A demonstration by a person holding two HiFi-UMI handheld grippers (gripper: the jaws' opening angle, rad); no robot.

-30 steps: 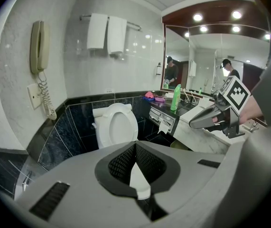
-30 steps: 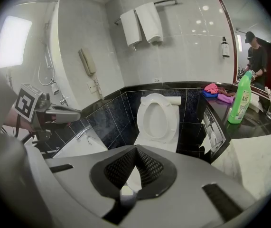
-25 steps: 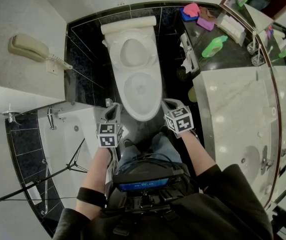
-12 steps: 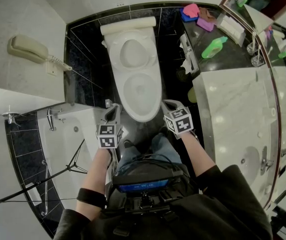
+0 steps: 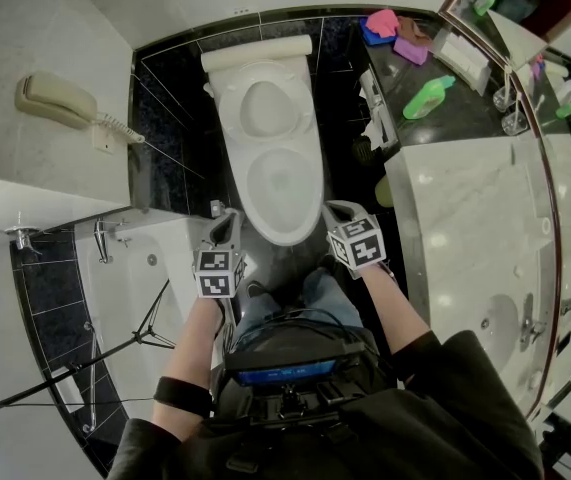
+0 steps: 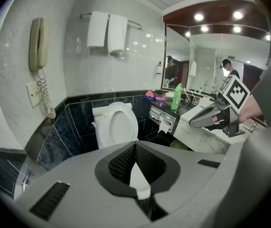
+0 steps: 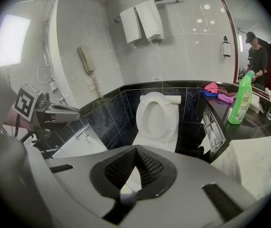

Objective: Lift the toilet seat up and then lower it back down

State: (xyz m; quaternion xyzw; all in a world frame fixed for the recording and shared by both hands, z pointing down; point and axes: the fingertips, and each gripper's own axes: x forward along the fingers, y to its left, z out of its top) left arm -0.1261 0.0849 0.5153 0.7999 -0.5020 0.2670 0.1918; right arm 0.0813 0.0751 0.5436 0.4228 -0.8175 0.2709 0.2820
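Seen from above in the head view, the toilet bowl (image 5: 280,183) lies uncovered. The toilet seat (image 5: 265,103) stands raised against the cistern (image 5: 255,50). Both grippers hover just short of the bowl's front rim, one on either side, touching nothing. Only this view shows the bathtub (image 5: 135,258) at the left, a black tripod (image 5: 145,330) standing in it, and the wash basin (image 5: 495,318) sunk in the marble counter (image 5: 455,198). Whether water stands in the bowl cannot be told.

The gripper views show what that one misses: two white towels (image 6: 107,30) hung high above the toilet, and the wall phone (image 6: 38,42) upright in its cradle. The left gripper (image 6: 136,146) has its jaws pressed together with nothing between them. The right gripper (image 7: 134,151) looks the same, closed and empty.

The dark counter (image 5: 445,108) beside the toilet carries a green bottle (image 7: 242,101) standing upright, with pink and purple cloths (image 7: 216,90) behind it. A recessed holder (image 5: 375,98) in the counter's front has white paper hanging out.
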